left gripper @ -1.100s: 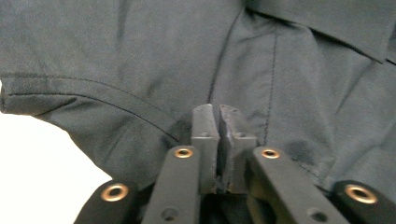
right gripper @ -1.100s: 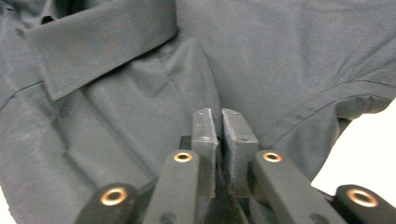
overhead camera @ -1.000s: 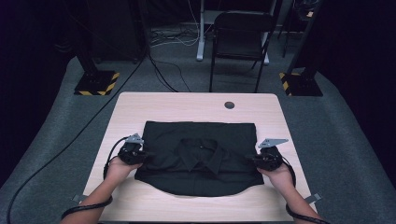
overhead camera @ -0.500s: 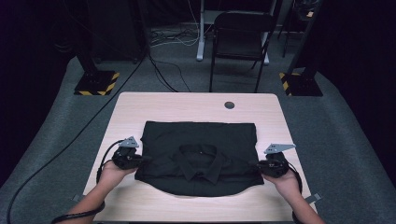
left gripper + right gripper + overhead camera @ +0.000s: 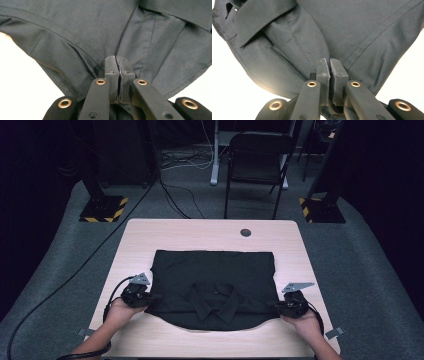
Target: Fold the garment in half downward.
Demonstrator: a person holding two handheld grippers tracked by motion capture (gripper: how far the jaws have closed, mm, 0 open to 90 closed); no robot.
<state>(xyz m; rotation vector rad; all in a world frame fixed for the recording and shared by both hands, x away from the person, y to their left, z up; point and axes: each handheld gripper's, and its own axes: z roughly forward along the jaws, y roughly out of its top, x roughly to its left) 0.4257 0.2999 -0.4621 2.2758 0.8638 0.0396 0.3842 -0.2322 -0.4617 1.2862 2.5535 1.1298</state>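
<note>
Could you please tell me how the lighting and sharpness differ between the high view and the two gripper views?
High view: dim and soft, with the black shirt showing little detail on the pale table. Left gripper view: the bare table is blown out white, while the shirt's seams read clearly by the left gripper. Right gripper view: same overexposure, collar crisp, right gripper sharp.

A dark recording lab; floor cables (image 5: 172, 195), hazard-striped stand bases (image 5: 103, 209), lone chair (image 5: 257, 165).

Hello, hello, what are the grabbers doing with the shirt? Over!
Left gripper shut on black shirt, near its left edge. Right gripper shut on its right edge. Shirt flat on table, collar toward person. Nothing in the way.
</note>
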